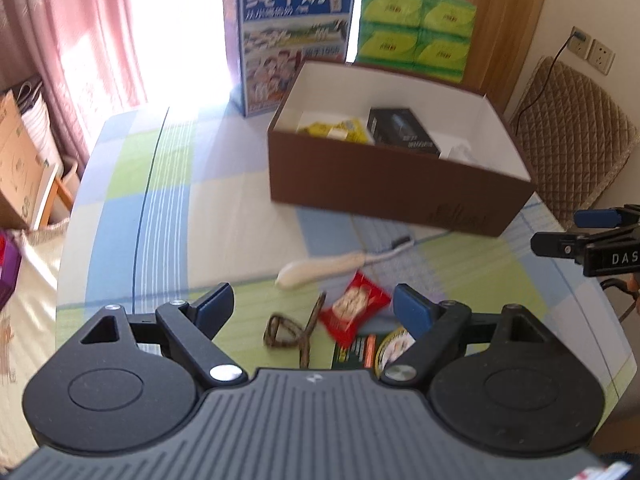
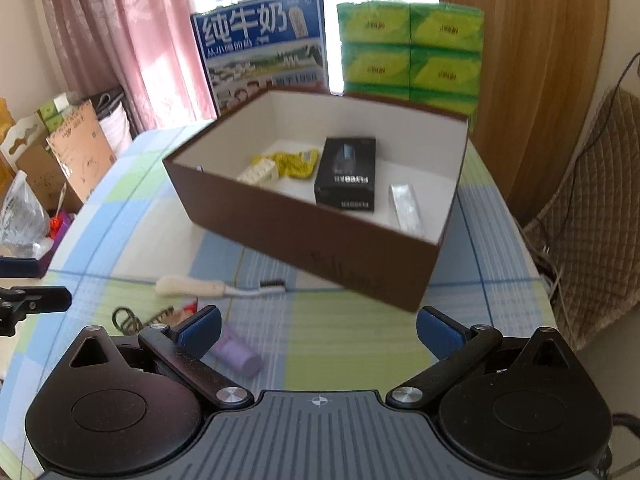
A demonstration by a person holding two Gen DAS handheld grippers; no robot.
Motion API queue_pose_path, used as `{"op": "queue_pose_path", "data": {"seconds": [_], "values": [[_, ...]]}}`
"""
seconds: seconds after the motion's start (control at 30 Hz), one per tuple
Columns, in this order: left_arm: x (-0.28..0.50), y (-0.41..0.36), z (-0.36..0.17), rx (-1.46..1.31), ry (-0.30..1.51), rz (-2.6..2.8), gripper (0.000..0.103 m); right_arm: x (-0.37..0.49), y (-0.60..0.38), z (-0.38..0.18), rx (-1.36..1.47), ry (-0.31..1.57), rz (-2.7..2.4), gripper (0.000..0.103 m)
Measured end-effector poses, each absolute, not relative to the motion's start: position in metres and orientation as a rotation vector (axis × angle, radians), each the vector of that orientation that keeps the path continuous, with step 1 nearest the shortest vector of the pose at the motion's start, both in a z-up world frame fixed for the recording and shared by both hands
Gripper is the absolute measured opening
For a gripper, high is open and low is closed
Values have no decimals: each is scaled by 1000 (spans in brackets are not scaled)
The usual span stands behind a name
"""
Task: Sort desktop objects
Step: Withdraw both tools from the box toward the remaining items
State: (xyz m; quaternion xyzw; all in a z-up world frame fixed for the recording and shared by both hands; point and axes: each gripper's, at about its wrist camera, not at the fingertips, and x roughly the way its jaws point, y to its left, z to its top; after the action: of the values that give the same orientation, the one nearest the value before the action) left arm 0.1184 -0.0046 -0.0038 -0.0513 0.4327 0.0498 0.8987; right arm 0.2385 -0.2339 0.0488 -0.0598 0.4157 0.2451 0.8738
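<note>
A brown box (image 1: 384, 188) (image 2: 304, 236) with a white inside stands on the checked tablecloth; it holds a black carton (image 1: 404, 130) (image 2: 347, 174), a yellow packet (image 1: 336, 130) (image 2: 294, 162) and a small clear wrapper (image 2: 406, 208). In front of it lie a cream-handled brush (image 1: 320, 270) (image 2: 192, 286), a red snack packet (image 1: 354, 310), a brown hair clip (image 1: 294, 330) (image 2: 138, 318), a dark green packet (image 1: 360, 354) and a lilac cylinder (image 2: 240, 354). My left gripper (image 1: 314, 308) hangs open above the snack packet and clip. My right gripper (image 2: 318, 330) is open over bare cloth.
A blue milk carton case (image 1: 288, 36) (image 2: 264, 48) and green tissue packs (image 1: 416, 36) (image 2: 410, 52) stand behind the box. A padded chair (image 1: 568, 136) is at the right, cardboard boxes (image 2: 68, 156) and pink curtains at the left. The table edge curves on both sides.
</note>
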Motion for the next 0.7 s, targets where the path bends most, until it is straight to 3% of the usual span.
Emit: {"op": "queue_pose_path", "data": {"seconds": [0.7], "values": [[105,-10,-41,-110,981,89,83,215,-234,-2,-159,985,517,101]]}}
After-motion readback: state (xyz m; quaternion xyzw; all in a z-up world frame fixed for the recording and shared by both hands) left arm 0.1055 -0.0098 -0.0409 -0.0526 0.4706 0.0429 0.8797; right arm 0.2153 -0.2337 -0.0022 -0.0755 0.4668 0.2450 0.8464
